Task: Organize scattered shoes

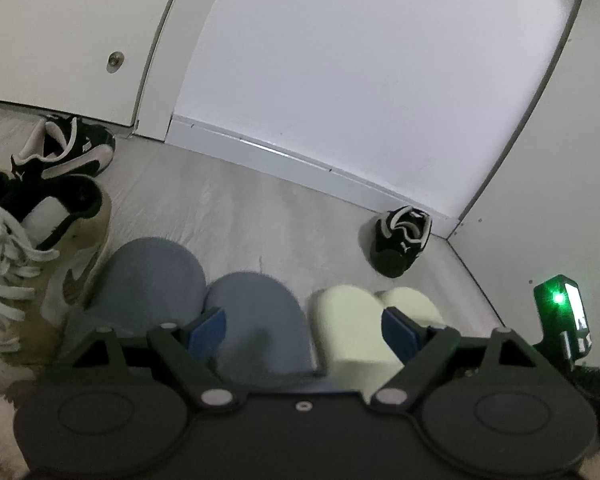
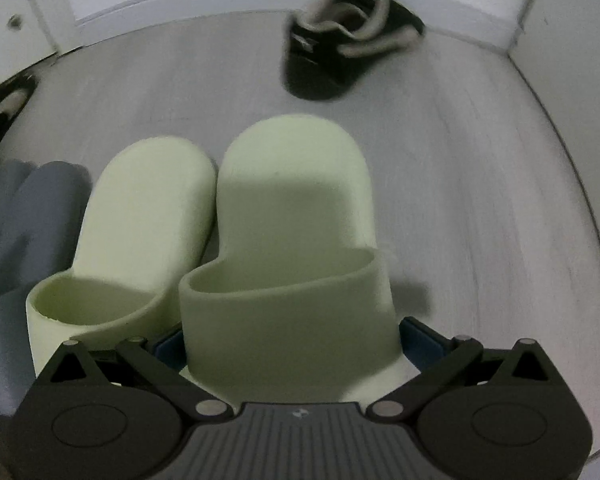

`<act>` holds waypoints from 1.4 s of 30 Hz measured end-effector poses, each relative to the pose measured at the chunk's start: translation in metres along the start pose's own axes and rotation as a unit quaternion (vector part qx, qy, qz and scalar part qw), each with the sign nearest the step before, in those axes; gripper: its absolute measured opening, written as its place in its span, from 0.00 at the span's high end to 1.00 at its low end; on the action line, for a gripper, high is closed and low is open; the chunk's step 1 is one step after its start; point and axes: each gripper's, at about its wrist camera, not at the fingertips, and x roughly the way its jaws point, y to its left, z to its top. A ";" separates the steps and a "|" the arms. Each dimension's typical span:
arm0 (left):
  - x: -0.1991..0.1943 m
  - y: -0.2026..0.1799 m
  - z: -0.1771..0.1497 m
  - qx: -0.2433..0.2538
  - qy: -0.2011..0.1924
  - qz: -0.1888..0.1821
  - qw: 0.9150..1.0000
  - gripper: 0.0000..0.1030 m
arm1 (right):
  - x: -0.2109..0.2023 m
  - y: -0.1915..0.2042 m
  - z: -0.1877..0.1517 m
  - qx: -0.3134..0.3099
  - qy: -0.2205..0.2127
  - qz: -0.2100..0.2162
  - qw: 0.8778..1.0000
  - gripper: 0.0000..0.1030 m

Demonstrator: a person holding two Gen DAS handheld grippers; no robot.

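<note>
Pale grey wood-grain floor (image 1: 236,216) meets a white wall (image 1: 360,60) with a baseboard (image 1: 300,156). A white door (image 1: 60,40) stands left. Light is dim.

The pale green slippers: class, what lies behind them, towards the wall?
Bare grey floor, then one black sneaker lying near the white baseboard. Its far side is hidden by its own body.
</note>
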 end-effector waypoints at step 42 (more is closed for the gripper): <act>0.146 -0.081 0.056 0.068 0.046 -0.029 0.996 0.22 | -0.041 -0.126 0.075 0.199 -0.321 0.055 0.924 0.03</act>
